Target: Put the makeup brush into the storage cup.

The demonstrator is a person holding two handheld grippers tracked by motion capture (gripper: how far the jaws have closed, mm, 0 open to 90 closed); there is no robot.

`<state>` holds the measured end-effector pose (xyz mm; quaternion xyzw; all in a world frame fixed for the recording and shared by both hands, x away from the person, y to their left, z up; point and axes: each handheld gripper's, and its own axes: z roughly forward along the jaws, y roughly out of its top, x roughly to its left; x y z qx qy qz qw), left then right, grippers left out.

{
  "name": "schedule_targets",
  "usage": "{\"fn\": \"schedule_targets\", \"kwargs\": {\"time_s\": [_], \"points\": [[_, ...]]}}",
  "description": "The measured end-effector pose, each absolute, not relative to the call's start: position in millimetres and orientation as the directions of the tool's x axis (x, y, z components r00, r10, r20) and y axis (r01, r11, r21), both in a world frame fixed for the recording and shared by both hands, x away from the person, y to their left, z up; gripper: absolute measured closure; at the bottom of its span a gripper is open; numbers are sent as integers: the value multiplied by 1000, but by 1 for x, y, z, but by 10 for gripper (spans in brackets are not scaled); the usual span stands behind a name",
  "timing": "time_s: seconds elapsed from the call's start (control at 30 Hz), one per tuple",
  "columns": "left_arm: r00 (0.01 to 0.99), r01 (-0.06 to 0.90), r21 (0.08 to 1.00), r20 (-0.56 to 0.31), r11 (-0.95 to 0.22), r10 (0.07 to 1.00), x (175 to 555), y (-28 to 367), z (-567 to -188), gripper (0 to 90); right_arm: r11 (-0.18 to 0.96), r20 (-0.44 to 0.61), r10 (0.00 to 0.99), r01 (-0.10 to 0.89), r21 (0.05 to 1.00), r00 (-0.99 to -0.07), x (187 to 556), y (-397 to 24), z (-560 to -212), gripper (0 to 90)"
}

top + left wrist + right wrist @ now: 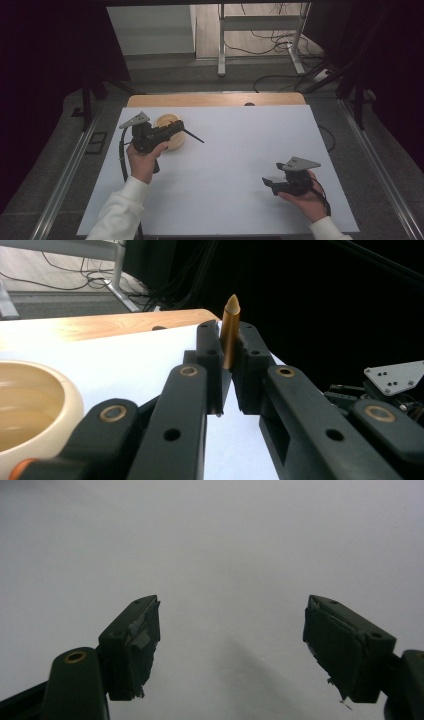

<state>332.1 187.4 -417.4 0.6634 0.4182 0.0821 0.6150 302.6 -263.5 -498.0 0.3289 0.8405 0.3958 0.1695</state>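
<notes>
My left gripper (pixel 180 128) (pixel 229 357) is at the left of the white table top, shut on a thin brown stick (pixel 230 325) with a pale pointed tip. In the high view the stick (pixel 194 136) pokes out to the right of the jaws as a dark thin line. A round pale wooden bowl (pixel 169 121) (pixel 35 405) sits just behind and under that gripper. My right gripper (pixel 270 173) (pixel 232 615) hovers low at the front right, jaws pointing left, open, with only bare white surface between them.
The white sheet (pixel 235 165) covers the table, with a strip of wooden table edge (pixel 215 99) at the back. Beyond it are a metal frame (pixel 260 35) and loose cables on the floor. My right gripper's grey plate (pixel 395 377) shows at the right of the left gripper view.
</notes>
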Motion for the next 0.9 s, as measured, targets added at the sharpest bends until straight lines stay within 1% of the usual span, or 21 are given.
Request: {"fn": "schedule_targets", "kwargs": {"time_s": [0.9], "points": [[593,460,879,-406,121,695,346,204,-413,837,472,-23,693,429,770,-720,303,-263,-499,220]]}}
